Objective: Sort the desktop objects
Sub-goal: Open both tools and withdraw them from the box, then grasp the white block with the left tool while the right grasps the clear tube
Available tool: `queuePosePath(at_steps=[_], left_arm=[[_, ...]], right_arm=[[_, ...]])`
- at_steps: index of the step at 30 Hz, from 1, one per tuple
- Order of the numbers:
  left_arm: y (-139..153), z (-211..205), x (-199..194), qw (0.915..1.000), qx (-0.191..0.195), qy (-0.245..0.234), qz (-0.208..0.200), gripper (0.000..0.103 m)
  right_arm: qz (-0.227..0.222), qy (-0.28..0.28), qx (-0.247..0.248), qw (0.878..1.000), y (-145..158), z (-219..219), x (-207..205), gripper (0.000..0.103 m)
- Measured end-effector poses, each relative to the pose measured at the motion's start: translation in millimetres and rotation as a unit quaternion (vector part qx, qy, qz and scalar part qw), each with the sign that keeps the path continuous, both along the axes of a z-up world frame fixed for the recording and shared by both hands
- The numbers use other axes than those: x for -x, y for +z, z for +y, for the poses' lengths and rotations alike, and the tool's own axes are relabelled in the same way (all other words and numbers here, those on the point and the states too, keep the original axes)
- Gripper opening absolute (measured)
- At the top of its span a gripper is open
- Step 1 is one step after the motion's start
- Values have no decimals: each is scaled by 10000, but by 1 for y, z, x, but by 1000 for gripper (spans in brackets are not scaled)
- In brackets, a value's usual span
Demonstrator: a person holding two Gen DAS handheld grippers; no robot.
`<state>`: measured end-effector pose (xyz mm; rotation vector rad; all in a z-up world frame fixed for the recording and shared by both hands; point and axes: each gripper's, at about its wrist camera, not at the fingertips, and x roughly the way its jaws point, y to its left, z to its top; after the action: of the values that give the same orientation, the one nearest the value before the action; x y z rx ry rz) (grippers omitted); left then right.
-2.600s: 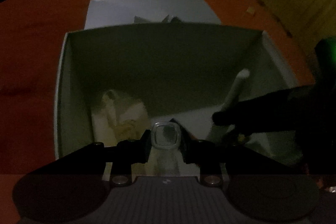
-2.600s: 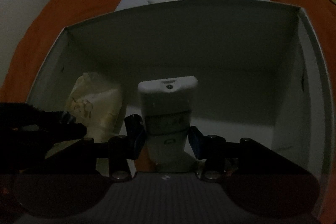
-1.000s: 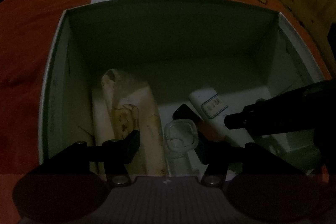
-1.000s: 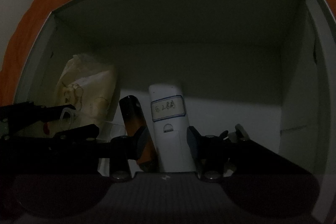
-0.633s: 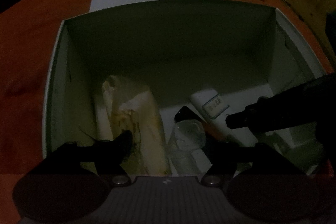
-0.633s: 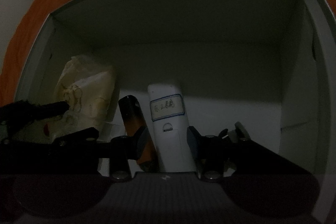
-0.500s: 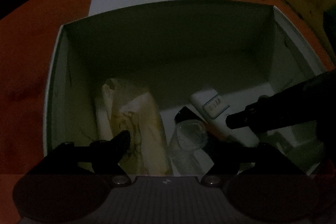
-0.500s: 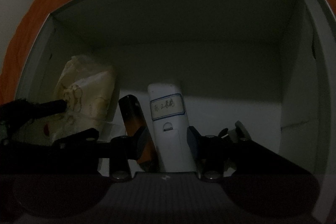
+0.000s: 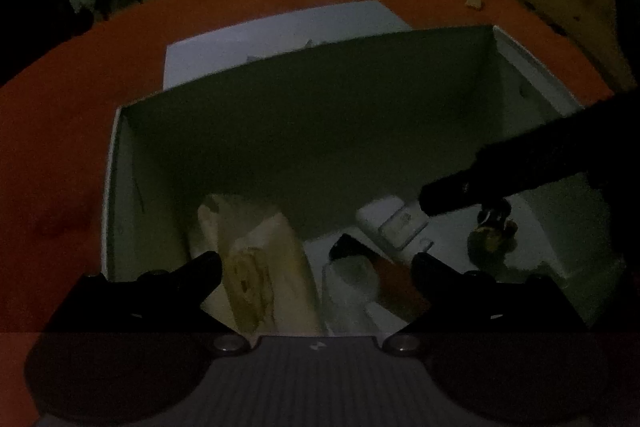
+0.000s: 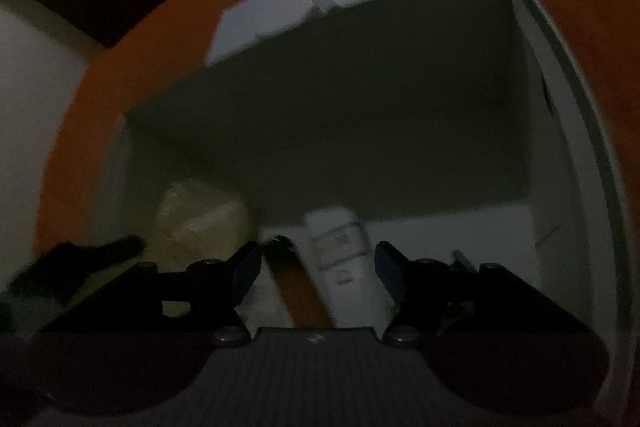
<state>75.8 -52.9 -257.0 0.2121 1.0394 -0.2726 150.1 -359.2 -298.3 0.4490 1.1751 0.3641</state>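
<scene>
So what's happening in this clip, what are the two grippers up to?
A person is sorting desk items into a white box on an orange cloth. Both grippers are open above it and hold nothing. The left gripper is over a beige packet and a clear plastic cup; the right gripper is over a white remote and a dark orange-and-black stick. All four lie on the box floor.

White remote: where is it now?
In the left wrist view, the white remote lies on the box floor, right of centre, beside the orange-black tube.
</scene>
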Motion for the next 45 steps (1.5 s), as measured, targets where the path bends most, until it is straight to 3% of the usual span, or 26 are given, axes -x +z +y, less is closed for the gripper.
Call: queuePosePath(at_steps=[5, 7, 9, 13, 15, 17, 21, 23, 26, 30, 34, 36, 40, 42, 43, 45], left_arm=[[20, -3, -3, 9998, -9, -148, -144, 102], [38, -3, -7, 9987, -71, -278, -413, 103], [56, -3, -11, 9958, -188, -450, -772, 103], [80, -10, -27, 9780, -852, -910, -1671, 103], [86, -10, -43, 9700, -1034, -987, -1966, 103], [87, -10, -64, 9686, -1105, -909, -2034, 103], [76, -16, -115, 9723, -1141, -587, -1956, 103], [61, -20, -141, 9712, -1256, -513, -1957, 103], [35, -29, -175, 9688, -1505, -533, -1896, 102], [-2, -42, -205, 9716, -1682, -742, -1489, 102], [-26, -45, -220, 9730, -1904, -539, -1184, 102], [-30, -45, -224, 9702, -2071, -339, -1211, 102], [-20, -46, -233, 9757, -1965, -70, -963, 102], [-17, -48, -235, 9772, -1920, -52, -901, 102], [-14, -48, -235, 9776, -1906, -74, -886, 102], [-12, -49, -233, 9767, -1951, -93, -891, 102]], right_arm=[[-307, -28, -263, 9992, 43, -8, -11, 72], [-515, -6, -310, 9982, 65, -13, -20, 73], [-746, 21, -250, 9969, 86, -18, -33, 82], [-1230, 143, 240, 9920, 117, -19, -63, 89], [-1351, 182, 582, 9889, 124, -16, -82, 89], [-1359, 248, 704, 9879, 124, -15, -101, 89], [-1302, 777, 1107, 9822, 106, 4, -136, 85], [-1274, 1182, 1345, 9756, 89, 17, -155, 68], [-1181, 1565, 1661, 9664, 60, 30, -180, 60], [-883, 1650, 1776, 9661, 26, 33, -208, 57], [-720, 1853, 1739, 9645, 5, 41, -219, 55], [-640, 2013, 1782, 9611, 1, 48, -219, 55], [-549, 2245, 2219, 9473, -11, 67, -215, 53], [-559, 2322, 2508, 9381, -16, 76, -215, 44], [-511, 2318, 2567, 9369, -19, 78, -217, 28], [-450, 2193, 2532, 9412, -23, 75, -221, 24]])
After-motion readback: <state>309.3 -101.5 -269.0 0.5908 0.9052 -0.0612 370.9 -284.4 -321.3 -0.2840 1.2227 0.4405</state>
